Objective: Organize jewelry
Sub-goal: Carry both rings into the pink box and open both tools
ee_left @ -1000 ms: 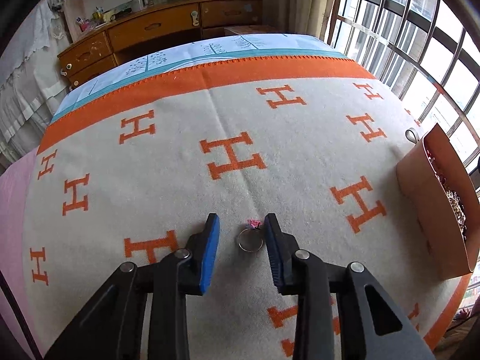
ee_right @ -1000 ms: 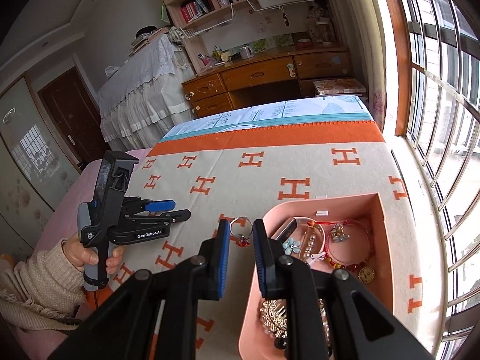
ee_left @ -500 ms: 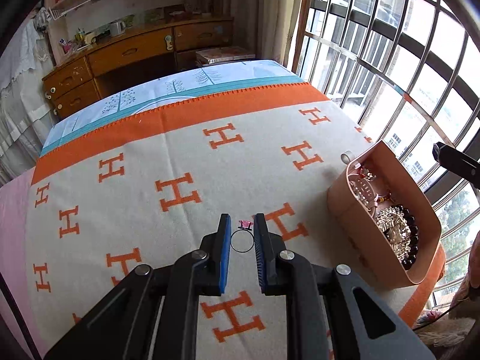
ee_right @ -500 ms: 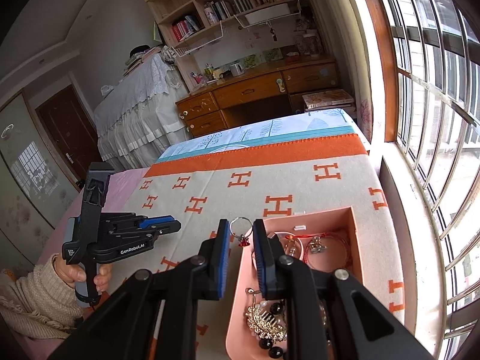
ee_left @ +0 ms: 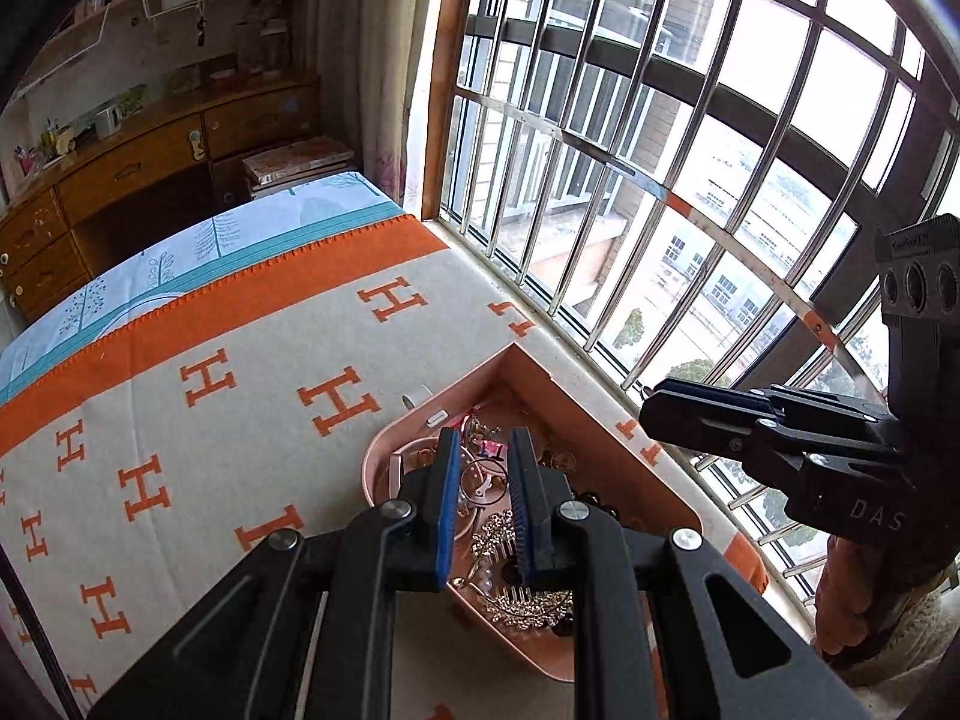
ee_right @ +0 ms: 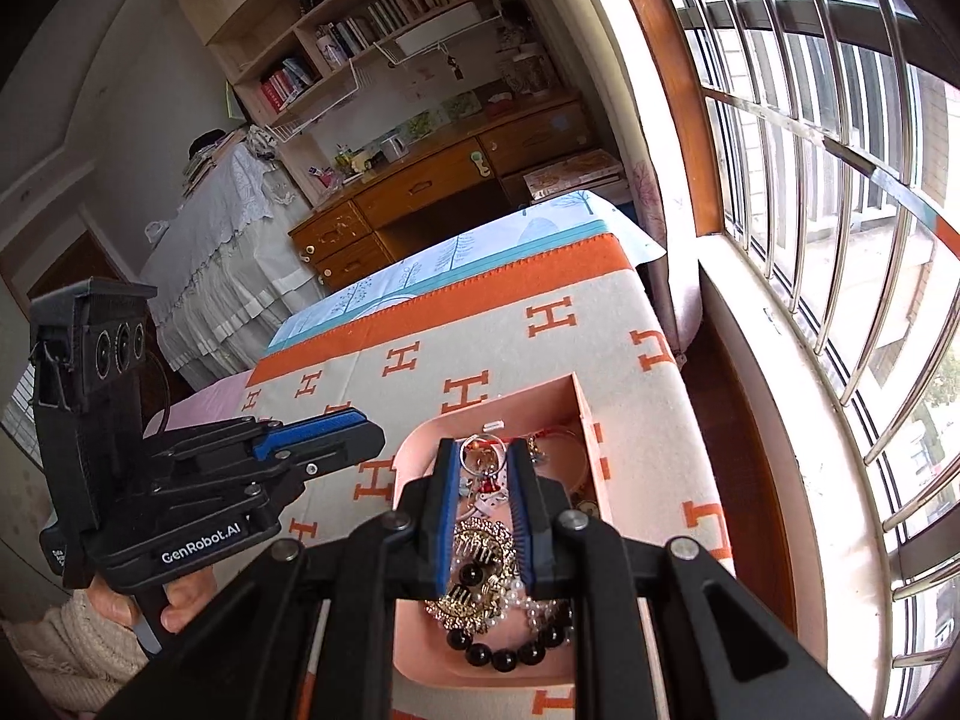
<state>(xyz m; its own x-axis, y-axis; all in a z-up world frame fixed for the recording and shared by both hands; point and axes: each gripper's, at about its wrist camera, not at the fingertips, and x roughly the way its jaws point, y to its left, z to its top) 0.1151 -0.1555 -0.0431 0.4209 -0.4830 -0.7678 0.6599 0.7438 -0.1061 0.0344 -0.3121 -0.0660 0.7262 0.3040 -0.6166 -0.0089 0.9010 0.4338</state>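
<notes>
A pink jewelry box (ee_left: 606,420) (ee_right: 585,414) full of bracelets, beads and gold combs sits on the bed near the window. My left gripper (ee_left: 485,450) hangs over the box, shut on a thin ring with a pink charm (ee_left: 483,477). My right gripper (ee_right: 485,459) hangs over the same box, shut on a silver ring with a red charm (ee_right: 480,459). Each gripper shows in the other's view: the right one (ee_left: 708,414) and the left one (ee_right: 324,429).
The bed carries a beige blanket with orange H marks (ee_left: 240,420). A barred window (ee_left: 660,150) runs along the right side of the bed. A wooden desk (ee_right: 456,180) and bookshelves (ee_right: 372,18) stand beyond the bed's far end.
My left gripper closed on the ring with the pink charm, lifted it off the blanket and carried it right, over the box. My right gripper moved its ring over the box.
</notes>
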